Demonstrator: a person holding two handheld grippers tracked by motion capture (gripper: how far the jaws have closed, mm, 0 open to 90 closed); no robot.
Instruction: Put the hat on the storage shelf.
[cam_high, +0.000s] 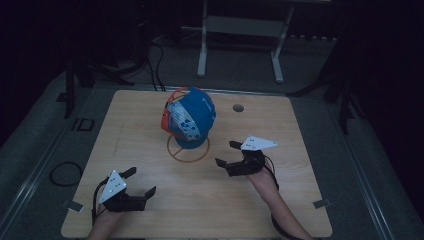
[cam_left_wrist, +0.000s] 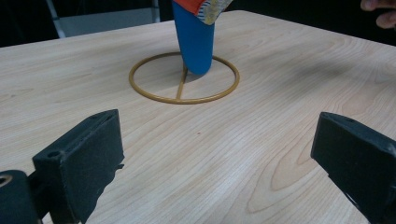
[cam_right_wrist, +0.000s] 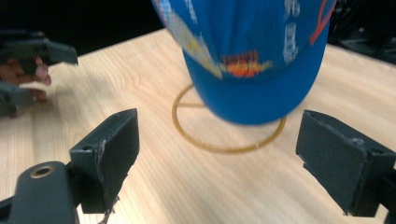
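Cap (cam_high: 190, 117) sat on ring stand (cam_high: 188, 150), mid-desk, slightly toward far edge. Brim hung down over front of ring base, w/ base flat on desk (cam_high: 150, 210). Small hole (cam_high: 238, 107) in desk lay right of cap, nearer far edge. Left gripper (cam_high: 142, 181) rested near front-left corner, well apart from stand, fingers (cam_left_wrist: 79, 163) spread & pointed toward ring. Right gripper (cam_high: 227, 153) was right of stand, near it, closer than left one, not touching cap. Frame legs (cam_high: 202, 50) stood on floor behind desk; cable loop (cam_high: 66, 173) lay on floor left of desk.
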